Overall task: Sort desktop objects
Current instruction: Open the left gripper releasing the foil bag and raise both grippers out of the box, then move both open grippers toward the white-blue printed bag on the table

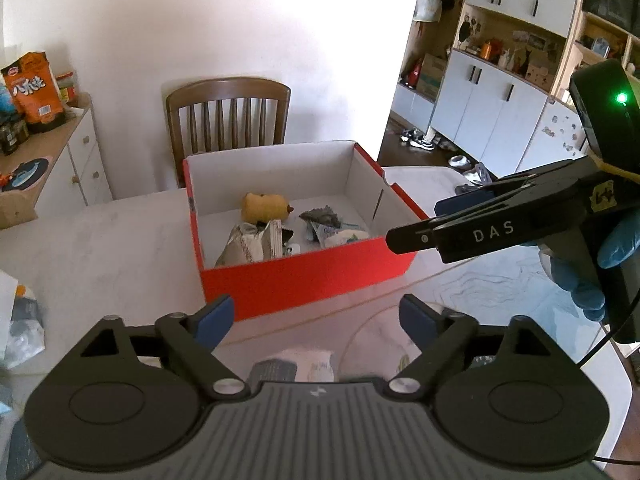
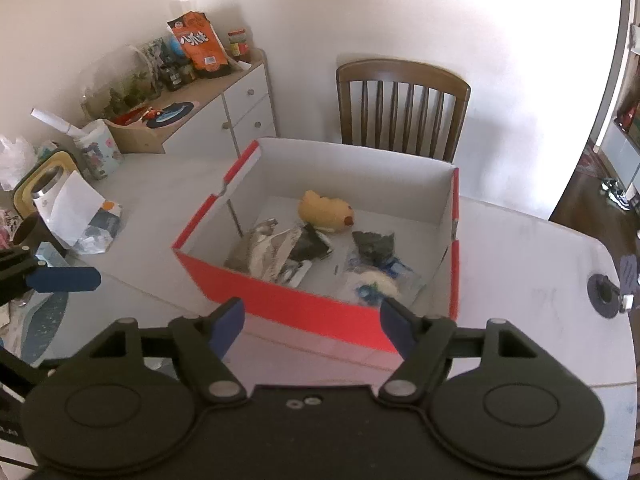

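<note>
Red box (image 2: 320, 312) on the desk (image 2: 520, 300) already holds a yellow plush toy (image 2: 326, 210) and wrappers (image 2: 272, 252); both tools, left tool (image 1: 316, 316) and right tool (image 2: 312, 326), gape empty, so fetching another item probably comes next.

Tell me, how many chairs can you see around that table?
1. A brown wooden chair stands against the wall at the far side of the table, just behind the red box. More chairs may sit out of view.
</note>
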Available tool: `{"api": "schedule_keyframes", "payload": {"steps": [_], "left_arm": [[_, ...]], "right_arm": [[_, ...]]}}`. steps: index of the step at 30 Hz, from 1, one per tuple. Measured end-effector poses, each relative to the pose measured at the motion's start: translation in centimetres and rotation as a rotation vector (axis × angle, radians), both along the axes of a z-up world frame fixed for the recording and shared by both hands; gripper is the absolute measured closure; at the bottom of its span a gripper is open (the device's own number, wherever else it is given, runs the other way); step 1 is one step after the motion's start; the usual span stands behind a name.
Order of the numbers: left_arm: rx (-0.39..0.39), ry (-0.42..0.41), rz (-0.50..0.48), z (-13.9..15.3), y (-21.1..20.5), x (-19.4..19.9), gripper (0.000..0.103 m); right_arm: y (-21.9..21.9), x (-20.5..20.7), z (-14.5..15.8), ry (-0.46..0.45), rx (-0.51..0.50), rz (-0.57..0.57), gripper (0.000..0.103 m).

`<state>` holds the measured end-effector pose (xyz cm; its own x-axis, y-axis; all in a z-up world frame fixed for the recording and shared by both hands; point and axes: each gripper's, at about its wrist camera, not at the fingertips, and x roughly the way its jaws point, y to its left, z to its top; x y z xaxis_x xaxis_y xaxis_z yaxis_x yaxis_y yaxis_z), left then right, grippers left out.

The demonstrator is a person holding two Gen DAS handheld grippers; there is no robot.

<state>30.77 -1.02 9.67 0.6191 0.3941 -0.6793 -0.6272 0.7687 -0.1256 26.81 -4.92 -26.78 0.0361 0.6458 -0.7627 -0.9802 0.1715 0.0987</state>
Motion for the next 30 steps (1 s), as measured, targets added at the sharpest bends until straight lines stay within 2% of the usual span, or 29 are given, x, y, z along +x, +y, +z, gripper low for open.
{"api": "schedule_keyframes", "payload": {"steps": [5, 14, 30], "left_arm": [[0.002, -0.01, 0.005, -0.2, -1.1, -2.5, 0.001], [-0.014, 0.001, 0.016, -1.8, -3.2, -6.5, 0.0], [-0.067, 0.037, 0.091, -7.3, -6.8, -13.8, 0.0]], "right_arm": [[-1.1, -2.2, 0.1, -0.005, 0.008, -0.001, 0.026], [-2.7, -5.5, -0.4, -0.003, 0.007, -0.016, 0.017], [-4.0, -9.8, -3.5, 0.038, -0.038, -0.027, 0.015]]}}
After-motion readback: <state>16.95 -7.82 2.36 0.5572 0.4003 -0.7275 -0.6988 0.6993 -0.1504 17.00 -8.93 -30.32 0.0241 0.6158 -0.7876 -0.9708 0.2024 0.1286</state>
